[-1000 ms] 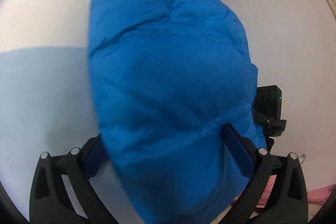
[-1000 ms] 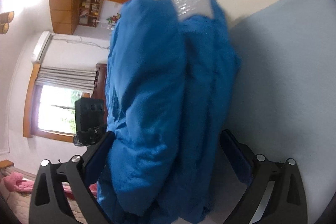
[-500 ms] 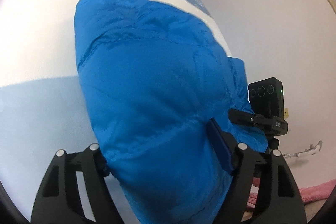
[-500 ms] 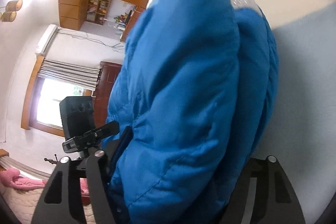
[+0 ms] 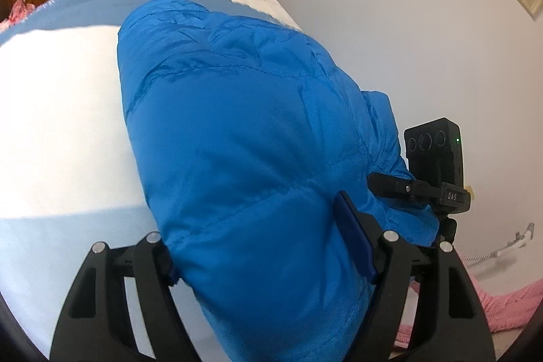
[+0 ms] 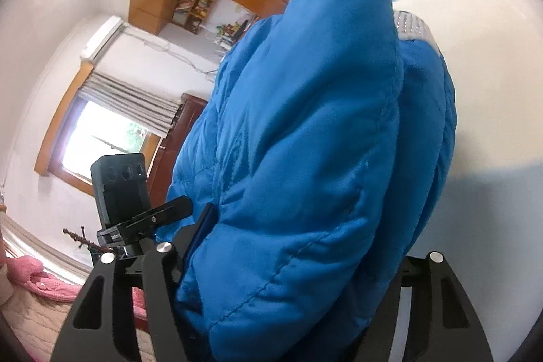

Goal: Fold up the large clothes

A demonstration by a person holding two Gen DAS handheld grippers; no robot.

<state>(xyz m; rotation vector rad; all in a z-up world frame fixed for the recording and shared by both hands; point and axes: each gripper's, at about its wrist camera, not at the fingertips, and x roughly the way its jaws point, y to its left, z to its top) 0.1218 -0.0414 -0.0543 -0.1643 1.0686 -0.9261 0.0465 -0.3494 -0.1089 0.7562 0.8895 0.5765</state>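
— While both pairs of jaws are pressing into the padding, what is each one gripping?

— The left gripper [image 5: 268,246] is pinching a thick fold of the blue puffer jacket [image 5: 244,138], having just closed in on it; one blue pad [image 5: 354,240] is digging into the bulge. The right gripper [image 6: 288,263] is clamping another thick bundle of the same jacket, its jaws likewise having just closed.

— And where is the jacket lying?

— It is bulging out from both grips over a white-and-blue bed cover [image 5: 57,111]; whether it is touching the cover cannot be told. A silvery patterned lining [image 6: 412,27] is peeking out at its far end.

— Anything standing beyond it?

— A black camera on a clamp [image 5: 436,155] is standing beside the bed, and pink bedding [image 6: 30,277] is lying lower down.
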